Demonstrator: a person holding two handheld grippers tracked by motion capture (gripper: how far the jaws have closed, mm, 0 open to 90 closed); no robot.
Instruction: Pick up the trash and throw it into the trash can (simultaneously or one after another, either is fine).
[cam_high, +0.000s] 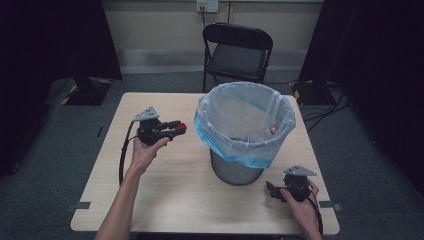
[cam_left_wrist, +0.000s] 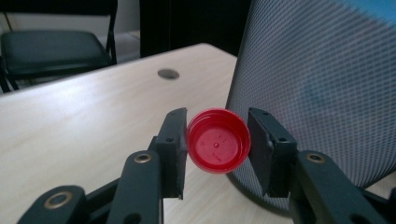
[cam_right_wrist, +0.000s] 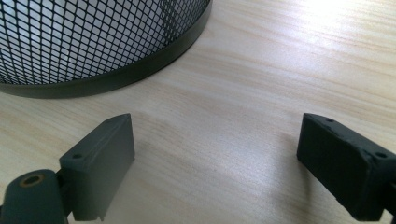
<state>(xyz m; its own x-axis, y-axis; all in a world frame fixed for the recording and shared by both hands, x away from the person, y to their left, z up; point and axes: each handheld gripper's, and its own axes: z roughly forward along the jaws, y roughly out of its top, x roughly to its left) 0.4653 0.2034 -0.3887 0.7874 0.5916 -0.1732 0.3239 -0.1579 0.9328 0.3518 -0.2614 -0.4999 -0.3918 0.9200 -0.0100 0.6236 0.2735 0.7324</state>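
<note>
Small round red plastic bottle cap (cam_left_wrist: 217, 141) pinched in left gripper (cam_high: 176, 128), beside and below rim of blue-bagged mesh wastebasket (cam_high: 245, 131), to its right; right gripper (cam_right_wrist: 219, 163) spread, empty.

A pale wooden table (cam_high: 165, 185) carries a mesh bin (cam_high: 235, 172), seemingly bag-lined.

Both forearms are bare, no sleeves. The left gripper (cam_high: 172, 129) and right gripper (cam_high: 272, 190) are black, each topped by a grey three-cornered plate at 12 o'clock, trailing a black cable toward 6 o'clock. Brass-ringed pivots and small screws mark the square black pads (cam_right_wrist: 100, 161).
</note>
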